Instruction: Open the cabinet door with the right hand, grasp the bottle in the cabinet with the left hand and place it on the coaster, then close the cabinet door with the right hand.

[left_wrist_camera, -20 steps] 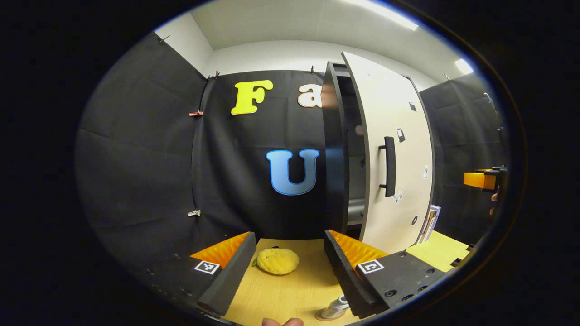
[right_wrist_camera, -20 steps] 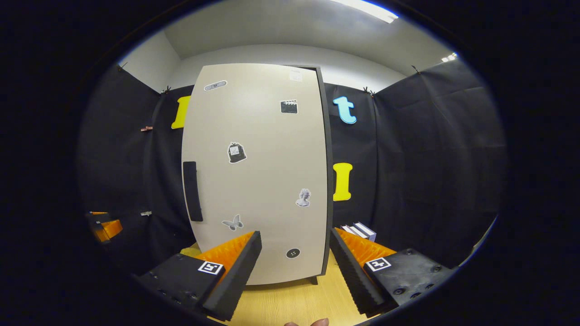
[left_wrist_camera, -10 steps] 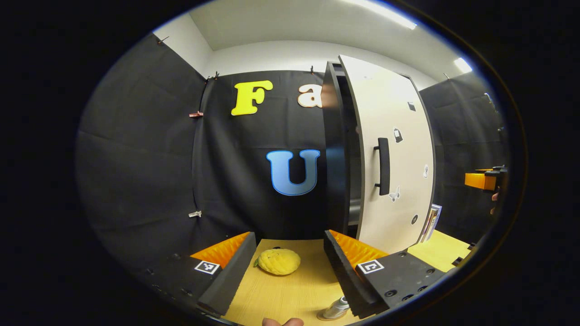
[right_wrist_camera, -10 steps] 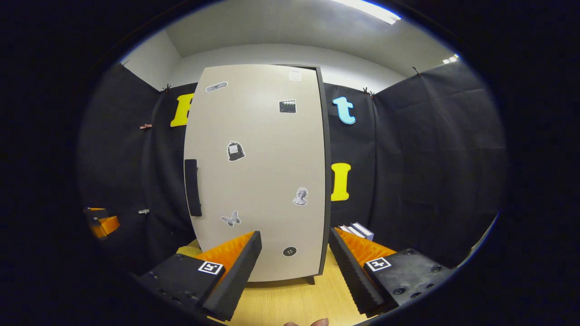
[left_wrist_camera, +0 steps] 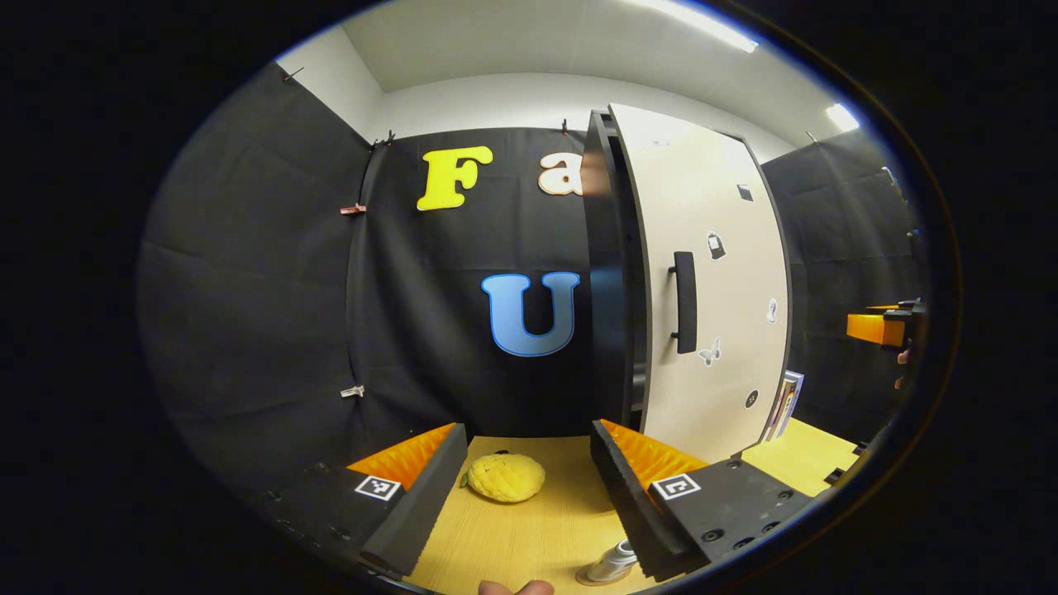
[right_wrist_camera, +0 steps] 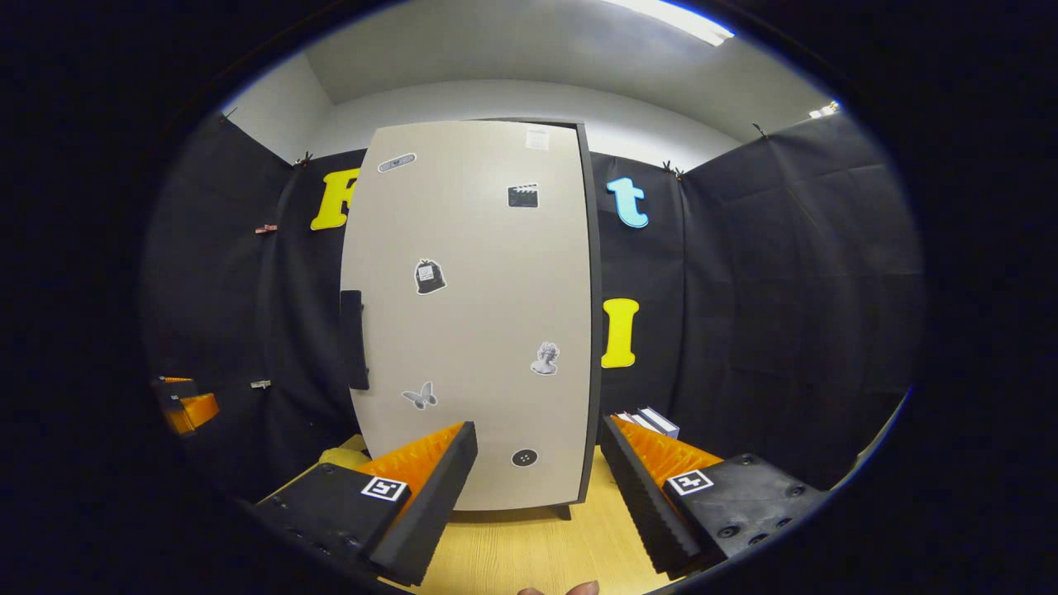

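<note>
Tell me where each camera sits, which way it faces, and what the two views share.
Left gripper view: rides on the left gripper, facing the cabinet's side and the door's handle edge across the table; its open fingers frame a yellow fruit; a fingertip peeks in below.
Right gripper view: rides on the right gripper, facing the door squarely; open fingers and a fingertip show.
Shared: door, handle, books, table, each other's gripper.
</note>
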`<state>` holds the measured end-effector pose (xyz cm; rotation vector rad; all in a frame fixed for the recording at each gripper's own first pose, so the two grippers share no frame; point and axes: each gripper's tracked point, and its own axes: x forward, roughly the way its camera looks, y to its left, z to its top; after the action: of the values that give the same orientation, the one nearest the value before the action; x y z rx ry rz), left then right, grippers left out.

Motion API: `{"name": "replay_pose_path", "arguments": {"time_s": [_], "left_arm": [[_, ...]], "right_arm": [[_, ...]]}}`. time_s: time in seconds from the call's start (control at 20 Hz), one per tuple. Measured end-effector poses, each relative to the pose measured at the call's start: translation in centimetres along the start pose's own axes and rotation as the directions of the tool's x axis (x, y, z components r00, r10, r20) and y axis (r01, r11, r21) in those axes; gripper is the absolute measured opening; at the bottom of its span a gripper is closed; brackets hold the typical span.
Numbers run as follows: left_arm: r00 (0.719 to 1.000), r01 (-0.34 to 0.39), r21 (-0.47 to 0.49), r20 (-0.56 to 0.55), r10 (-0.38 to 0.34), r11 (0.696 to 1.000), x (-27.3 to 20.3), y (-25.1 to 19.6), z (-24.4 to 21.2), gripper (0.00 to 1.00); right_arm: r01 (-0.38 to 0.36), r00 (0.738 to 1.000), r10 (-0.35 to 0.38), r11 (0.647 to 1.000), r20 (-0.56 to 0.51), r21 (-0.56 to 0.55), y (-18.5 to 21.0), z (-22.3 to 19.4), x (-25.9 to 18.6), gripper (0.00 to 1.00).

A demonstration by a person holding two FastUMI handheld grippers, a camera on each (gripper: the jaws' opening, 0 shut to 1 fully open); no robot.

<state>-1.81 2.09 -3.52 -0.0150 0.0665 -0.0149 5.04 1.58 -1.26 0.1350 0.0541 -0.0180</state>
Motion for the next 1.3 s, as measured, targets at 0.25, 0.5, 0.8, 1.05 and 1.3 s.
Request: {"name": "replay_pose_path", "arguments": {"time_s": [0.25, 0.5, 0.8, 1.05, 1.3], "left_arm": [[1.000, 0.003, 0.007, 0.000, -0.003, 1.000, 0.01, -0.23, 0.10, 0.95], [1.000, 0.006, 0.013, 0.001, -0.006, 1.000, 0.02, -0.31, 0.12, 0.95], [1.000, 0.010, 0.016, 0.001, -0.010, 1.000, -0.09, -0.30, 0.09, 0.95], [1.000, 0.007, 0.020, 0.000, -0.007, 1.000, -0.34, -0.29, 0.11, 0.95], [1.000, 0.005, 0.019, 0.002, -0.005, 1.000, -0.40, -0.17, 0.16, 0.95]], "right_arm": [[0.002, 1.000, -0.002, 1.000, 0.001, -0.003, -0.15, 0.10, -0.09, 0.98], [0.002, 1.000, -0.002, 1.000, 0.002, -0.005, -0.07, 0.13, -0.25, 0.98], [-0.003, 1.000, 0.003, 1.000, 0.004, -0.008, 0.17, 0.21, -0.31, 0.98], [-0.008, 1.000, 0.008, 1.000, 0.002, -0.007, 0.38, 0.10, -0.39, 0.98], [-0.015, 1.000, 0.015, 1.000, 0.001, -0.009, 0.70, 0.07, -0.46, 0.98]]}}
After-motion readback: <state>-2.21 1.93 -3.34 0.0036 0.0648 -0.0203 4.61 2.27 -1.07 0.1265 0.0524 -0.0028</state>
